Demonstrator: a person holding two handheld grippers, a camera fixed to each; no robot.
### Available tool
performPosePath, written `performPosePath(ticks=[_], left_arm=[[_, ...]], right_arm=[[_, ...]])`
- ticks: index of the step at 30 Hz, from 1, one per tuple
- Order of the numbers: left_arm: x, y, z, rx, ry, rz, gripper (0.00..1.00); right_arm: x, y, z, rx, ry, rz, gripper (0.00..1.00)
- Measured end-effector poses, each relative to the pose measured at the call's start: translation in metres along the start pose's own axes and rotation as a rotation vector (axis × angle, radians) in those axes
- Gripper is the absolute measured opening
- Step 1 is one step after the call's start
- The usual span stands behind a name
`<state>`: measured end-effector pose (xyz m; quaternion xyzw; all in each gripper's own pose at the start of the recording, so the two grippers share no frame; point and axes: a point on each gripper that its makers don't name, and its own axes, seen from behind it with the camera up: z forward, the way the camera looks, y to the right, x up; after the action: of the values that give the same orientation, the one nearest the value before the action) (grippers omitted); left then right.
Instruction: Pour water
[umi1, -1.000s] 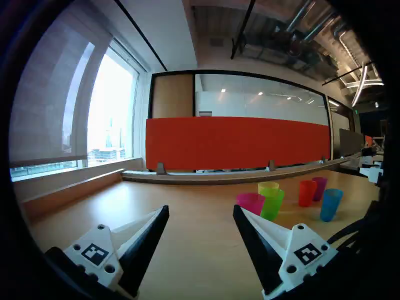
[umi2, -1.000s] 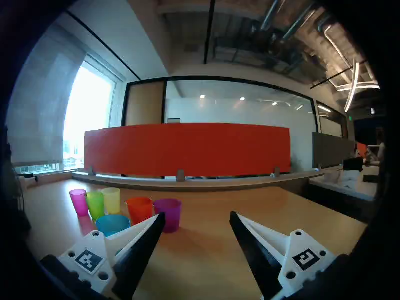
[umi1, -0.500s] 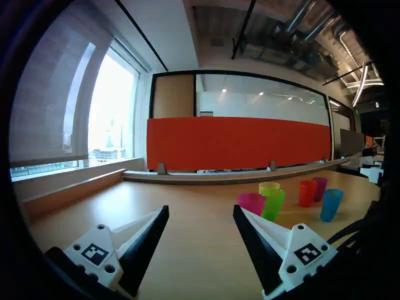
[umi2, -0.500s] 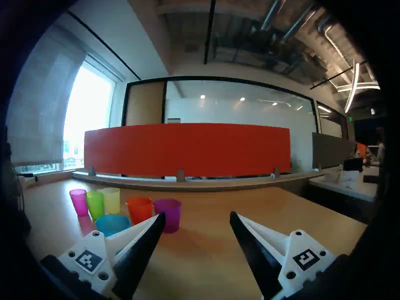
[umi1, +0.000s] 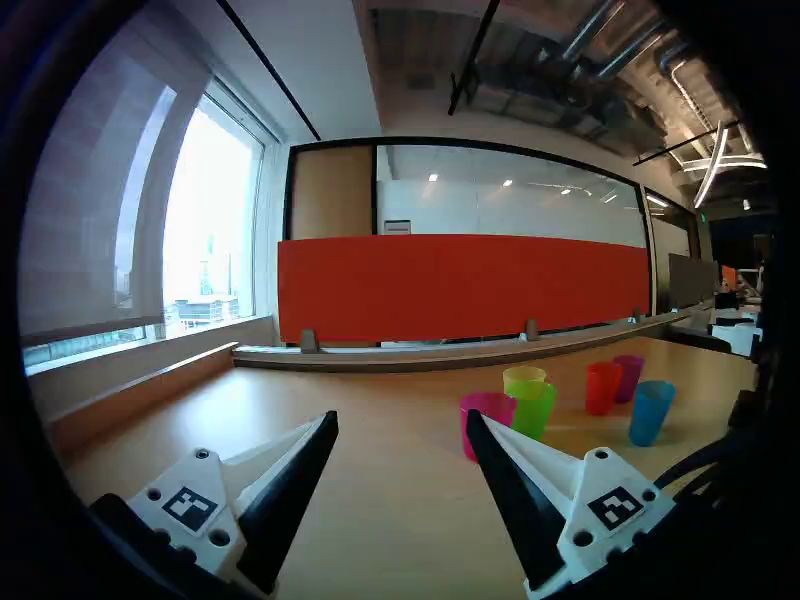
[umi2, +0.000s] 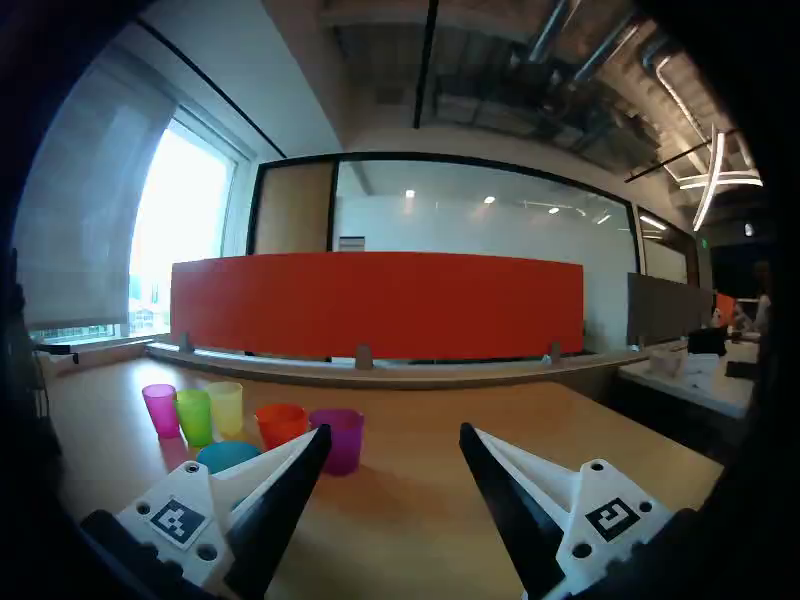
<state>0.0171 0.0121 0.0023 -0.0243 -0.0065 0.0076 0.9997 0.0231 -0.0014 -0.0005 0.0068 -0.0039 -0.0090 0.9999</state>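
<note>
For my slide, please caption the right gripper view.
Open right gripper at a wooden table, six colored cups at left.

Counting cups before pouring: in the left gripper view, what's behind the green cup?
A yellow cup; its rim shows, its lower part is covered by the green cup.

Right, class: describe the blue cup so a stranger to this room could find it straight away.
Find the long red partition behind the wooden table. In front of it stands a cluster of coloured cups, and the blue cup sits nearest the orange cup and purple cup. It alone is blue.
</note>
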Motion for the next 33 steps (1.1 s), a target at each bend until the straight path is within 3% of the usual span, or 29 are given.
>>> performPosePath(ticks=[6,17,24,33], left_arm=[[0.026,0.005,0.006,-0.033,0.008,-0.013,0.95],[0.077,0.008,0.02,-0.069,0.017,0.045,0.95],[0.103,0.01,0.029,-0.081,0.003,0.067,0.95],[0.123,0.019,0.034,-0.138,-0.017,0.056,0.95]], right_arm=[[0.016,0.001,0.001,0.012,-0.018,0.01,1.0],[0.063,0.004,0.01,0.029,-0.028,0.022,0.99],[0.095,0.002,0.016,0.049,-0.016,0.016,0.99],[0.111,-0.002,0.019,0.069,-0.019,0.013,1.0]])
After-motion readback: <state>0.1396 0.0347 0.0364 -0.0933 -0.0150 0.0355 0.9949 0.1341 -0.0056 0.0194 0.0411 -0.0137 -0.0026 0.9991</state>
